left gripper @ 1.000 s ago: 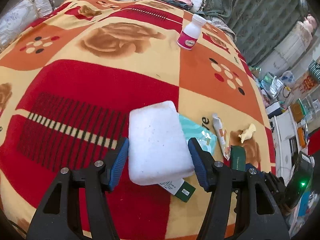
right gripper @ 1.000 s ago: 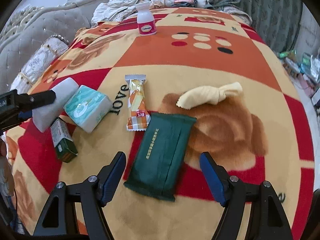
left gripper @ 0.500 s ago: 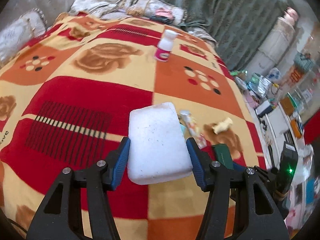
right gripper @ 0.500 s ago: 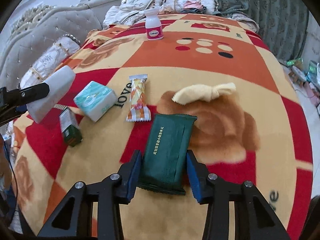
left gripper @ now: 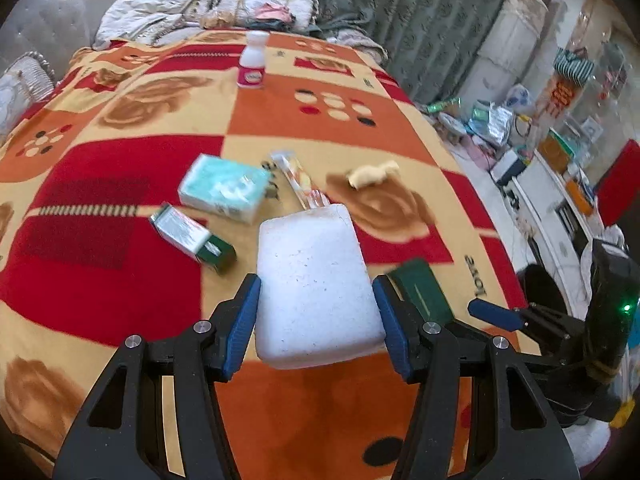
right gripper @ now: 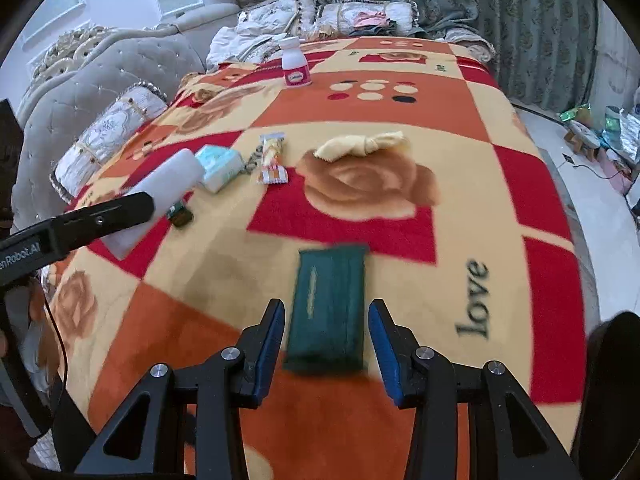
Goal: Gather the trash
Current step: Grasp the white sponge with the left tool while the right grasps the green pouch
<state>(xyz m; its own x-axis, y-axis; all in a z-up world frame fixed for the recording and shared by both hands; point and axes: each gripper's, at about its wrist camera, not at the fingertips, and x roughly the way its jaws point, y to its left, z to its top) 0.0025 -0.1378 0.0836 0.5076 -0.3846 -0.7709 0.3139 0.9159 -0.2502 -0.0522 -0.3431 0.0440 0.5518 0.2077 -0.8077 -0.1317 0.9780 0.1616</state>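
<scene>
The left tool (left gripper: 316,320) is clamped on a white foam block (left gripper: 314,284) held above the blanket (left gripper: 120,280), and the right tool (right gripper: 326,340) grips a dark green tissue pack (right gripper: 328,304) between its 2 blue pads. Farther out on the bed lie a small green box (left gripper: 192,238), a teal tissue pack (left gripper: 222,188), a snack wrapper (right gripper: 272,158) and a knotted yellow cloth (right gripper: 362,144). 1 white bottle (right gripper: 295,63) stands upright near the pillows (right gripper: 360,16).

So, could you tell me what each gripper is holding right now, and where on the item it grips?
The left gripper clamps the white foam block across its long sides, near end. The right gripper pinches the dark green packet across its long edges, near end.
</scene>
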